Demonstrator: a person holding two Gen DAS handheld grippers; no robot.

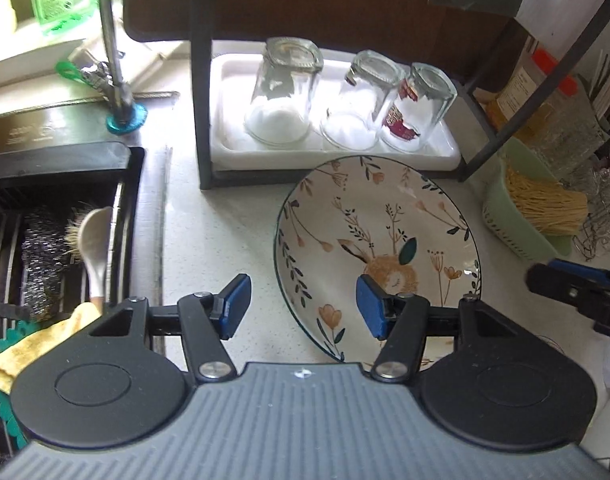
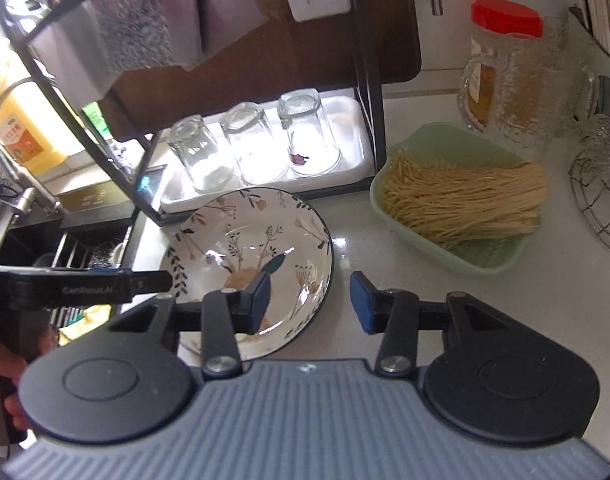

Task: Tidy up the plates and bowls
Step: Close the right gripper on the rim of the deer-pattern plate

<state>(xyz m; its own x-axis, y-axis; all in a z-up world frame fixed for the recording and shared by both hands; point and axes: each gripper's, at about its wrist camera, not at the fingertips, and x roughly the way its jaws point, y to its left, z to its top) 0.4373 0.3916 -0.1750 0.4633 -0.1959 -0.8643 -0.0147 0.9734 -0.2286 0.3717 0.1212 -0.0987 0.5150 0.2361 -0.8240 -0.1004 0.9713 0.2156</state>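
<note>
A floral plate with a dark rim [image 1: 385,232] lies flat on the white counter in front of the rack; it also shows in the right wrist view [image 2: 249,248]. My left gripper [image 1: 303,306] is open and empty, above the plate's left rim, its right finger over the plate. My right gripper [image 2: 311,300] is open and empty, above the plate's right rim, its left finger over the plate. The right gripper shows at the right edge of the left wrist view [image 1: 577,288]. The left gripper shows at the left of the right wrist view [image 2: 85,284].
A black rack [image 1: 203,112] holds a white tray [image 1: 233,148] with three upturned glasses [image 1: 283,92]. A green basket of noodles [image 2: 461,200] sits right of the plate. A jar with a red lid [image 2: 505,64] stands behind it. The sink [image 1: 61,232] with a spoon and scrubber lies left.
</note>
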